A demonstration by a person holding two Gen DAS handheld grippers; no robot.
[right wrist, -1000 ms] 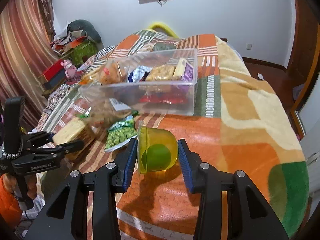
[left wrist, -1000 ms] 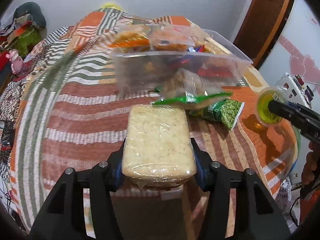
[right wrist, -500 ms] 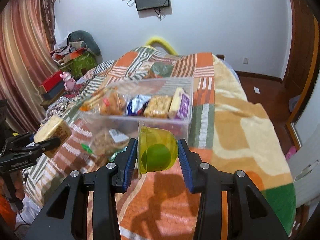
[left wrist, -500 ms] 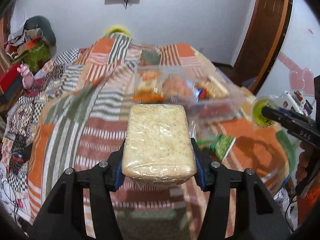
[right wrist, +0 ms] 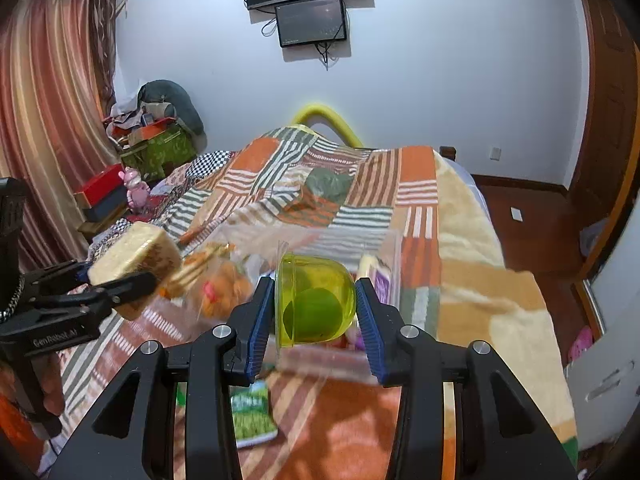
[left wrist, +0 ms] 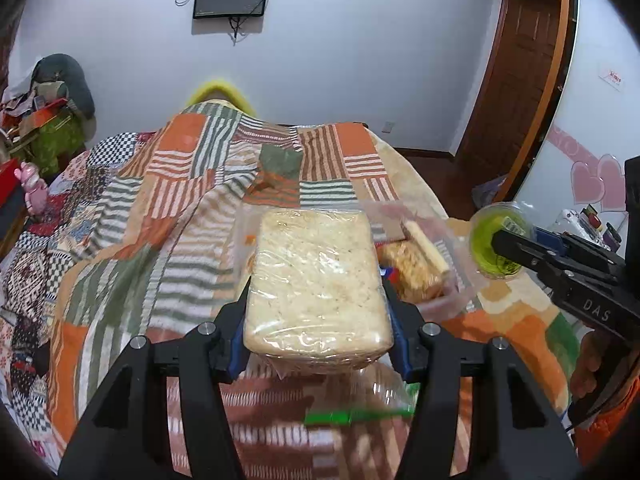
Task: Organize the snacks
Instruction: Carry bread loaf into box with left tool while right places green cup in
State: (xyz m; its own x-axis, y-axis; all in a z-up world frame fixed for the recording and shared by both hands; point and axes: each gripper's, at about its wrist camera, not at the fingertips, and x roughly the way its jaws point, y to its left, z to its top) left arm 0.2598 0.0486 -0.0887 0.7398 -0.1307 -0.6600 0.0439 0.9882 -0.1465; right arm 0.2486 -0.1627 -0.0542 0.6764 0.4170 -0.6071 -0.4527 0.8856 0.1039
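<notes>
My left gripper (left wrist: 318, 324) is shut on a wrapped pale rice cracker block (left wrist: 316, 280) and holds it in the air over the near edge of the clear plastic snack bin (left wrist: 448, 300). The block also shows in the right wrist view (right wrist: 134, 256). My right gripper (right wrist: 316, 308) is shut on a yellow-green jelly cup (right wrist: 316, 304), held above the bin (right wrist: 394, 248). The cup also shows in the left wrist view (left wrist: 494, 240). The bin holds several wrapped snacks (right wrist: 220, 284).
The bin sits on a bed with a patchwork orange, green and striped blanket (left wrist: 160, 208). A green pea snack bag (right wrist: 252, 416) lies on the blanket in front of the bin. Clutter and boxes (right wrist: 156, 144) stand at the left wall, a door (left wrist: 516, 80) at the right.
Both grippers have risen and moved forward with their snacks, from the blanket in front of the bin to above it. The bin now sits lower in both views.
</notes>
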